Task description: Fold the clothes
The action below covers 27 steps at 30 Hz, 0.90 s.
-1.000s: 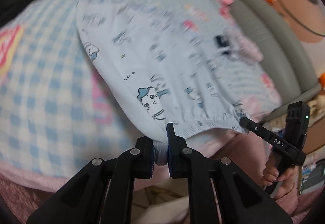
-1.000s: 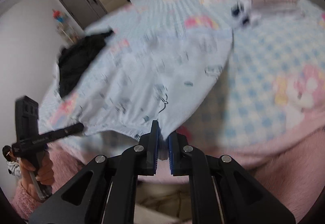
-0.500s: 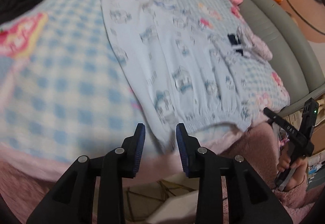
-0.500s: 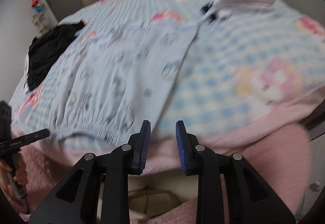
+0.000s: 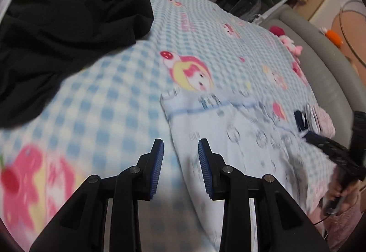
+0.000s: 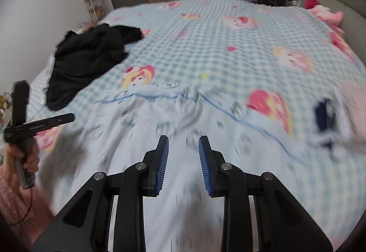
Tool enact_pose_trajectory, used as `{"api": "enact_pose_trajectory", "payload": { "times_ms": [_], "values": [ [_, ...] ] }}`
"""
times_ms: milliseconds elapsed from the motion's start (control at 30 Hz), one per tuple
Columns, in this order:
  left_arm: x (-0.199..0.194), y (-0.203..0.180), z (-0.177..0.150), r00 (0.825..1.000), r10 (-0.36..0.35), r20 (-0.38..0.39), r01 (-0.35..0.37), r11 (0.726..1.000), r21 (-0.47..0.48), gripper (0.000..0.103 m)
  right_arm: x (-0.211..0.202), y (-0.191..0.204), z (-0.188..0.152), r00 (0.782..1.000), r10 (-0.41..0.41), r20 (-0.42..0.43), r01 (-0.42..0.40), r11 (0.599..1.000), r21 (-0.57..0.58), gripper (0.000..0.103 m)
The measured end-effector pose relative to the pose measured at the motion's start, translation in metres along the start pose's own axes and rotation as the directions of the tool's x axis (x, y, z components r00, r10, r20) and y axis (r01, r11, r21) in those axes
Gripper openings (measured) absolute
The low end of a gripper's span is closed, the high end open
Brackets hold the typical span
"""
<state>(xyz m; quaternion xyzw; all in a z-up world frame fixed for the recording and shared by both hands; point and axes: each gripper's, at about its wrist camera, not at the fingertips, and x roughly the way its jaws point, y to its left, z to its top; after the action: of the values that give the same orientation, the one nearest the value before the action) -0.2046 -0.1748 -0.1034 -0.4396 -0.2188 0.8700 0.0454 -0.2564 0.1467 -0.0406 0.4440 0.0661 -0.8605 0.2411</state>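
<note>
A light blue printed garment (image 5: pixel 240 149) (image 6: pixel 160 119) lies spread flat on the blue checked bedspread (image 5: pixel 109 103) (image 6: pixel 228 46), its blue-trimmed far edge a little rumpled. My left gripper (image 5: pixel 180 144) hovers open over the garment's left edge, with nothing between its jaws. Open and empty too, my right gripper (image 6: pixel 183 140) hangs above the garment's middle. Each gripper also shows at the side of the other's view, held in a hand (image 6: pixel 25 158) with a pink sleeve.
A crumpled black garment (image 5: pixel 68 23) (image 6: pixel 84 62) lies at the far left of the bed. A small pile of pink and navy clothes (image 5: pixel 320 119) (image 6: pixel 324 117) sits at the right. A pink plush toy (image 6: pixel 324 13) rests by the grey headboard (image 5: pixel 320 64).
Both grippers let go of the garment's elastic hem and opened. They then moved forward over the bed, and the garment now lies flat beneath them.
</note>
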Motion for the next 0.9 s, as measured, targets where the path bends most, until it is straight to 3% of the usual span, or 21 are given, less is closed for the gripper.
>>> {"api": "enact_pose_trajectory", "payload": {
  "times_ms": [100,233,367,633,767,833,900],
  "values": [
    [0.028,0.001,0.013,0.999,0.035,-0.017,-0.035,0.999,0.008,0.033,0.058,0.008,0.029,0.998,0.017,-0.055,-0.017,1.0,0.0,0.027],
    [0.042,0.021,0.03,1.0,-0.001,0.012,0.002,0.998,-0.055,0.033,0.107,0.019,0.054,0.996,-0.007,-0.088,0.004,1.0,-0.029,0.027],
    [0.057,0.027,0.036,0.999,-0.026,-0.019,0.025,0.998,-0.054,0.033,0.141,0.016,0.058,0.987,-0.015,-0.162,0.009,0.999,-0.034,0.027],
    [0.068,0.03,0.029,0.995,-0.099,-0.009,0.099,0.994,-0.036,0.033,0.132,-0.008,0.044,0.982,-0.064,-0.176,0.052,0.996,-0.072,0.017],
    [0.064,0.034,0.03,0.99,-0.14,0.007,0.14,0.989,-0.056,0.033,0.131,-0.02,0.039,0.968,-0.177,-0.18,0.155,0.979,-0.129,0.008],
    [0.063,0.035,0.03,0.987,-0.159,0.015,0.16,0.985,-0.066,0.033,0.126,-0.026,0.04,0.969,-0.175,-0.173,0.16,0.982,-0.099,0.008],
    [0.063,0.038,0.031,0.985,-0.173,0.022,0.175,0.981,-0.084,0.033,0.117,-0.02,0.045,0.984,-0.12,-0.129,0.11,0.991,-0.082,0.011]
  ]
}}
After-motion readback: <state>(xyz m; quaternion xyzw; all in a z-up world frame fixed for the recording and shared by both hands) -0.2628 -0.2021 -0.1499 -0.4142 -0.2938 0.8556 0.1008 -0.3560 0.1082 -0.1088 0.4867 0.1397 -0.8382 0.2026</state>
